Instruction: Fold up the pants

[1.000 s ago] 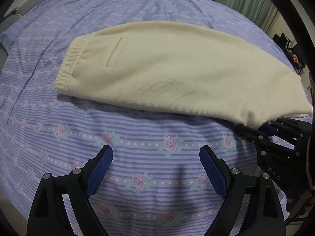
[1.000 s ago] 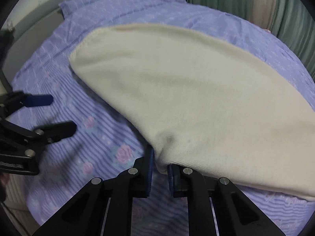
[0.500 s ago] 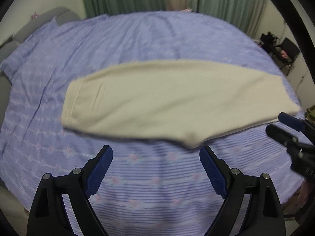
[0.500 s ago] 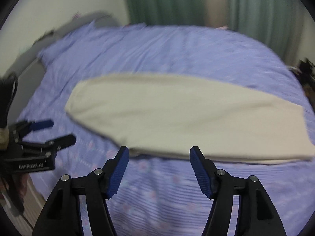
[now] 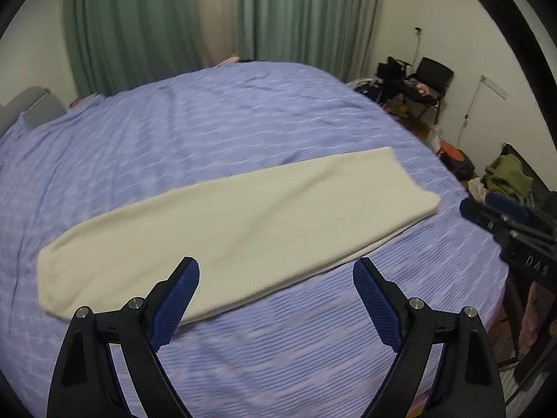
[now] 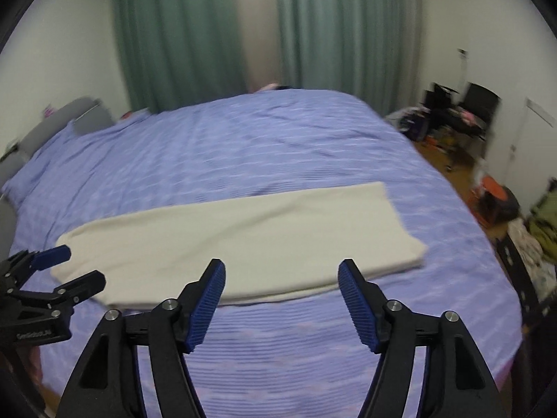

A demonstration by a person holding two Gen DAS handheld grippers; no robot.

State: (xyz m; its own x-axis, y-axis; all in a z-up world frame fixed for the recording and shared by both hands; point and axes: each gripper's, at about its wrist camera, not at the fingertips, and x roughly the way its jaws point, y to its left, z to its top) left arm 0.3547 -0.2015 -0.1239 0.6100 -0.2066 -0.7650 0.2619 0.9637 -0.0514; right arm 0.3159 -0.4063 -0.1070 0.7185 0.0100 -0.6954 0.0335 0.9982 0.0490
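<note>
Blurry bed (image 5: pixel 243 132); right view alone shows pants' (image 6: pixel 243 240) whole edge.

Cream pants (image 5: pixel 240 223), folded flat on bed

The long folded fleece pants (image 5: pixel 240 230) were plain cream, lying on a lavender-blue bedspread (image 6: pixel 264 146) with fine paler stripes. Both black plastic grippers — left gripper (image 5: pixel 276 299) and right gripper (image 6: pixel 281 303) — had ribbed blue pads. Pleated green curtains (image 6: pixel 181 35) hung against off-white walls (image 6: pixel 62 55); the padded headboard (image 6: pixel 55 125) was grey.
</note>
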